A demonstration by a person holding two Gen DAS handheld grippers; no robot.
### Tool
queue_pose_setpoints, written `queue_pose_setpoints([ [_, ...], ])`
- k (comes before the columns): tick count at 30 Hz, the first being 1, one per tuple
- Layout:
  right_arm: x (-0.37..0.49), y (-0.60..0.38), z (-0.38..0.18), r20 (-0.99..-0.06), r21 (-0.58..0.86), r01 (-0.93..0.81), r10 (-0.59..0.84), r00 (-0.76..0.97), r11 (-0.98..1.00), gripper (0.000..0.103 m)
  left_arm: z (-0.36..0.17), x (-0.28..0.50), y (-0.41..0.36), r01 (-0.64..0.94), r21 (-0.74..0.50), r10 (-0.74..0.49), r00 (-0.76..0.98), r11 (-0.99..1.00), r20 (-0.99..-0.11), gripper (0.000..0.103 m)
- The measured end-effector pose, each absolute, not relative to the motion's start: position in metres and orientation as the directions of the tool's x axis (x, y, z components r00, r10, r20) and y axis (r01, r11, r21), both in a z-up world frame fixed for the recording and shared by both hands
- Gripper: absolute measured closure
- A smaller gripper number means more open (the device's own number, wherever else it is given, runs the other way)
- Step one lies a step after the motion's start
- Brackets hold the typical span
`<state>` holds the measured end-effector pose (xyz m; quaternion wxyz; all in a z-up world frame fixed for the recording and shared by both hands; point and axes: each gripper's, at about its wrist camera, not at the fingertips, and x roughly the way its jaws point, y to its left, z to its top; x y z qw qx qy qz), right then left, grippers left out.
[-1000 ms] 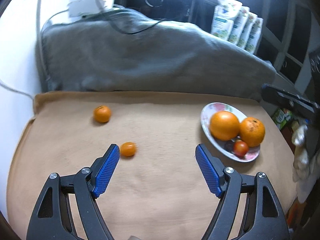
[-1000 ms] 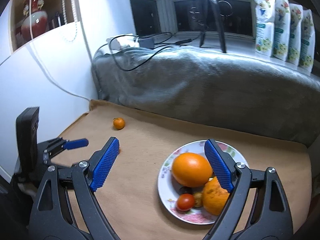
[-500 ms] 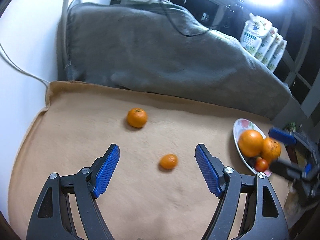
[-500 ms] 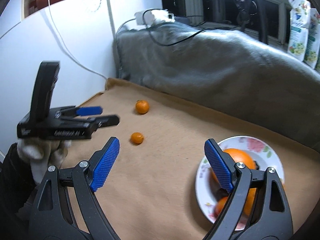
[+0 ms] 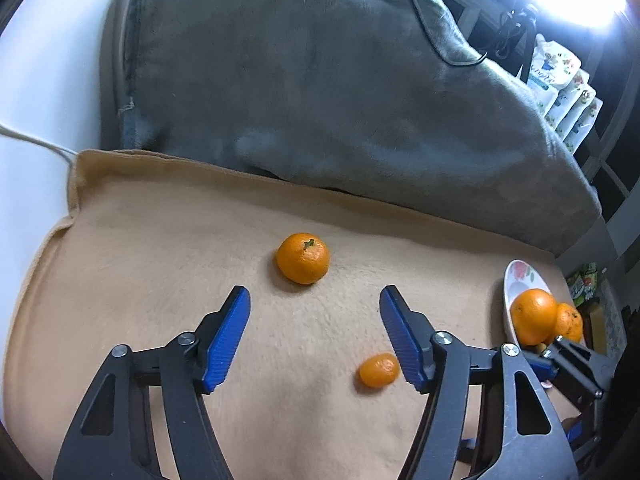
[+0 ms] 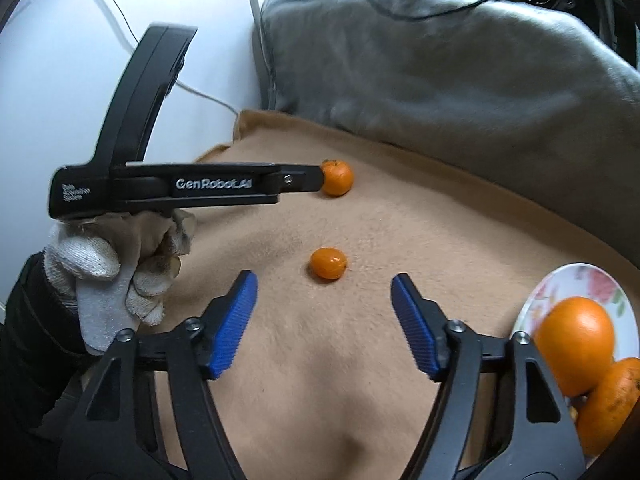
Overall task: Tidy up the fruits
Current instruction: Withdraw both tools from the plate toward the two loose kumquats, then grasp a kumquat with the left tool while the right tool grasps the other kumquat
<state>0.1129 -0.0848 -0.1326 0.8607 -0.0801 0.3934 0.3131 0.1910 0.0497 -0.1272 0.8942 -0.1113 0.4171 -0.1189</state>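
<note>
A mandarin [image 5: 303,258] with a stem lies on the tan blanket [image 5: 160,280], just ahead of my left gripper [image 5: 314,300]. Its jaws are closing with nothing between them. A smaller orange fruit [image 5: 379,370] rests beside the left gripper's right finger [image 5: 404,340]. In the right wrist view that small fruit [image 6: 328,263] sits just ahead of my right gripper [image 6: 324,284], whose jaws are also closing on nothing. Seen there from the side, the left gripper's tip reaches the mandarin [image 6: 337,177]. A flowered plate [image 6: 560,280] at the right holds two big oranges [image 6: 574,336].
A grey blanket [image 5: 340,100] is heaped along the far side, with cables over it. A white wall [image 6: 60,80] closes off the left. A gloved hand [image 6: 120,264] holds the left gripper. Packets [image 5: 560,80] stand at the back right.
Both grippers moved left and lower, away from the plate towards the two loose fruits. Both pairs of jaws now stand narrower. The fruits have not shifted.
</note>
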Motion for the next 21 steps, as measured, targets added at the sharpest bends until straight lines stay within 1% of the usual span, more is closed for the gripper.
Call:
queue_pose_setpoints([
  [3, 0.122, -0.078, -0.142, -0.739, 0.119, -0.590, 0.468, 0.485, 0.799, 0.037, -0.133, 0.198, 0.048, 0.120, -0.290, -0.300, 0.615, 0.949, -0.729, 0.042],
  [7, 0.133, -0.075, -0.152, -0.753, 0.143, -0.579, 0.468, 0.463, 0.803, 0.047, -0.138, 0.205, 0.047, 0.112, -0.294, -0.300, 0.607, 0.949, -0.736, 0.047],
  [9, 0.138, -0.072, -0.156, -0.758, 0.148, -0.576, 0.467, 0.456, 0.804, 0.048, -0.140, 0.209, 0.046, 0.112, -0.289, -0.296, 0.604, 0.951, -0.740, 0.048],
  [11, 0.142, -0.068, -0.159, -0.762, 0.149, -0.576, 0.465, 0.452, 0.804, 0.048, -0.142, 0.212, 0.043, 0.115, -0.281, -0.292, 0.600, 0.953, -0.745, 0.052],
  [14, 0.146, -0.063, -0.162, -0.770, 0.142, -0.579, 0.457, 0.445, 0.803, 0.055, -0.145, 0.216, 0.041, 0.114, -0.261, -0.276, 0.599, 0.958, -0.751, 0.056],
  [16, 0.148, -0.060, -0.164, -0.773, 0.140, -0.584, 0.456, 0.441, 0.800, 0.057, -0.148, 0.221, 0.041, 0.108, -0.258, -0.270, 0.596, 0.960, -0.756, 0.060],
  [21, 0.152, -0.055, -0.168, -0.779, 0.132, -0.589, 0.451, 0.435, 0.797, 0.058, -0.153, 0.227, 0.040, 0.107, -0.253, -0.266, 0.587, 0.962, -0.765, 0.065],
])
